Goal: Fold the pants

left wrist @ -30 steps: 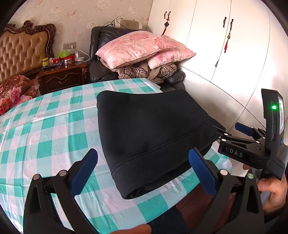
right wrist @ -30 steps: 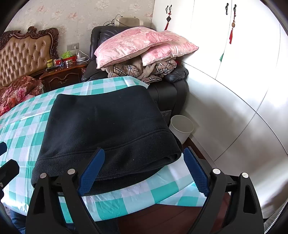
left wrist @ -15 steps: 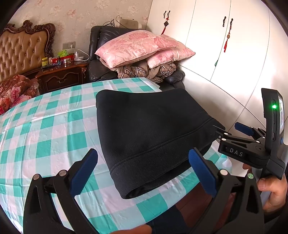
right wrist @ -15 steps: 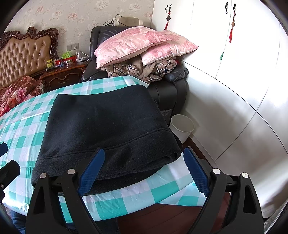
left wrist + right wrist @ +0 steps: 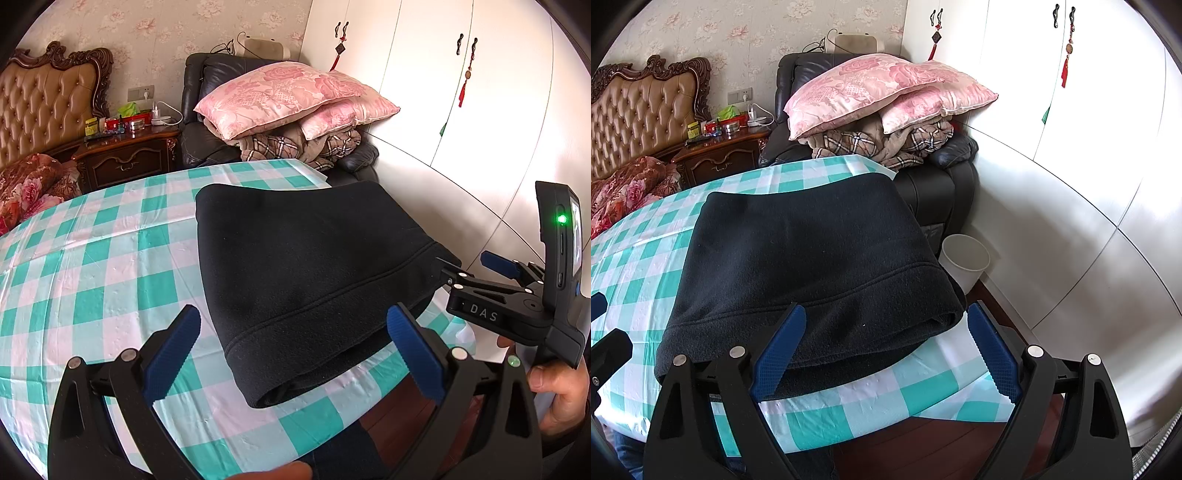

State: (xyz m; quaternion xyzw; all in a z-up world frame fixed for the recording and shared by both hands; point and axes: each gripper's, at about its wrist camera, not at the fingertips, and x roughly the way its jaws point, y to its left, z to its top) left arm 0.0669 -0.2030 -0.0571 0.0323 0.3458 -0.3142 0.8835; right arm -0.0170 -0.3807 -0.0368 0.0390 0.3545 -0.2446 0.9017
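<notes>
The black fleece pants (image 5: pixel 306 266) lie folded in a thick stack on the green-and-white checked tablecloth (image 5: pixel 92 266), near the table's right front corner; they also show in the right wrist view (image 5: pixel 809 266). My left gripper (image 5: pixel 293 350) is open and empty, its blue pads just short of the stack's near folded edge. My right gripper (image 5: pixel 884 350) is open and empty, its jaws on either side of the stack's right front corner. The right gripper also shows at the right in the left wrist view (image 5: pixel 476 267).
A black armchair (image 5: pixel 942 184) piled with pink pillows (image 5: pixel 879 88) and plaid blankets stands behind the table. A white bin (image 5: pixel 964 258) sits on the floor by the white wardrobe (image 5: pixel 1071 147). A nightstand (image 5: pixel 125 158) and bed headboard (image 5: pixel 48 103) are at back left.
Both grippers have eased slightly forward toward the pants. The pants have not moved and both grippers stay open.
</notes>
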